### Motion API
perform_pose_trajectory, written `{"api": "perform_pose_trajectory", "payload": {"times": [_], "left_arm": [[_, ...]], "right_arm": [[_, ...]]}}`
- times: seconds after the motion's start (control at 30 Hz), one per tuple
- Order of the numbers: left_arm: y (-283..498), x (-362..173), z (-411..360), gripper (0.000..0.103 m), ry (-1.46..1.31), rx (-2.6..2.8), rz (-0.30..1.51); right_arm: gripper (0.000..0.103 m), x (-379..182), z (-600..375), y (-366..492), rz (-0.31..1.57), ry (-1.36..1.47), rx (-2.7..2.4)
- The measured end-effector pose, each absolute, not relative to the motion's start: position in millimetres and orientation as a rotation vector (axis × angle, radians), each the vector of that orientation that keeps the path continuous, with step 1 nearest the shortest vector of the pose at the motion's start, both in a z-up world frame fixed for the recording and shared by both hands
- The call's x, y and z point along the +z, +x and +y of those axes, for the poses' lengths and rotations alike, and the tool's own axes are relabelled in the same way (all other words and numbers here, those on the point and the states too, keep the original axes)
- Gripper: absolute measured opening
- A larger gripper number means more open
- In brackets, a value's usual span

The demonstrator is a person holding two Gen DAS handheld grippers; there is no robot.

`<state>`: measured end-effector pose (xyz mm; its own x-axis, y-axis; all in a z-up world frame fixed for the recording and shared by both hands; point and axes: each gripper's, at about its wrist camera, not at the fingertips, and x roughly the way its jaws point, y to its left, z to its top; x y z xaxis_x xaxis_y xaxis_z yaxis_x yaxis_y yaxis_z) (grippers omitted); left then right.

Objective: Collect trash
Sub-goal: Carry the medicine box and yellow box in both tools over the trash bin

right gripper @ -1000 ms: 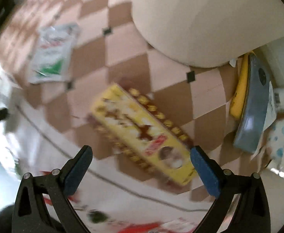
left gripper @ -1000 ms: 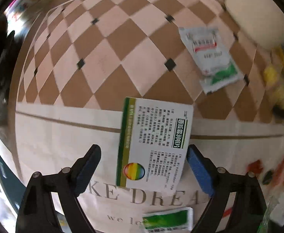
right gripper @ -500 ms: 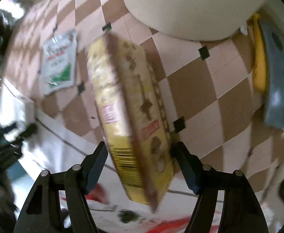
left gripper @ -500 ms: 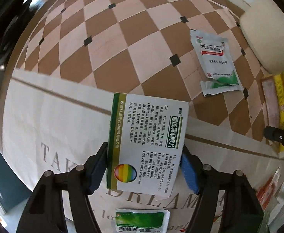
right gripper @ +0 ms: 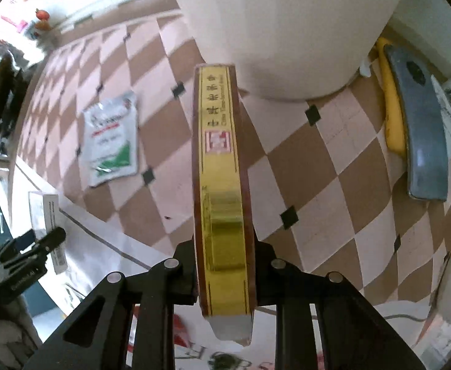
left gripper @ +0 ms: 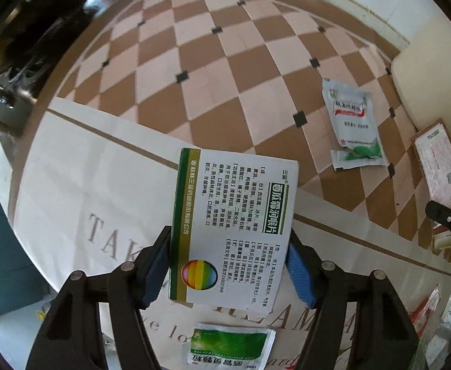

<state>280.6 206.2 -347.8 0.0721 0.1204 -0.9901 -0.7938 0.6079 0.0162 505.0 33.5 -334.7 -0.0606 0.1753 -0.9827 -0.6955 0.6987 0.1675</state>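
Both grippers are loaded: the left gripper (left gripper: 228, 265) clamps a white medicine box (left gripper: 231, 231) above the white bag (left gripper: 80, 185); the right gripper (right gripper: 224, 273) clamps a yellow carton (right gripper: 221, 185) over the tiled floor (right gripper: 318, 185). Next, probably release both over the bag.

Both my views are bright with daylight. On the left wrist the checkered floor (left gripper: 225, 71) reads sharp at centre, and the white box (left gripper: 231, 231) shows crisp print. Tile lines bow hard toward the rim, where a black ring closes the picture. The upper left corner there falls into deep shadow. On the right wrist the far window corner (right gripper: 6, 15) blows out to white glare and smears, the sachet (right gripper: 111, 138) is soft, and the yellow box (right gripper: 222, 185) glints along its gold band.
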Motion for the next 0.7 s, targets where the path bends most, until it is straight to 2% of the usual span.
{"api": "perform_pose_trajectory", "payload": {"times": [0.27,0.4,0.5,0.7], "left_arm": [[230,-286,182,0.066,-0.641,0.855,1.182],[190,-258,181,0.066,-0.641,0.937,1.11],[168,-260,205,0.066,-0.665,0.984,1.078],[73,-250,203,0.065,-0.762,1.1,1.015]], "right_arm": [[0.024,-288,25,451,1.396,-0.398,0.86],[0.024,-278,54,414,1.359,-0.421,0.918],[0.024,-275,74,375,1.315,-0.472,0.964],[0.024,-266,106,289,1.289,-0.557,1.116]]}}
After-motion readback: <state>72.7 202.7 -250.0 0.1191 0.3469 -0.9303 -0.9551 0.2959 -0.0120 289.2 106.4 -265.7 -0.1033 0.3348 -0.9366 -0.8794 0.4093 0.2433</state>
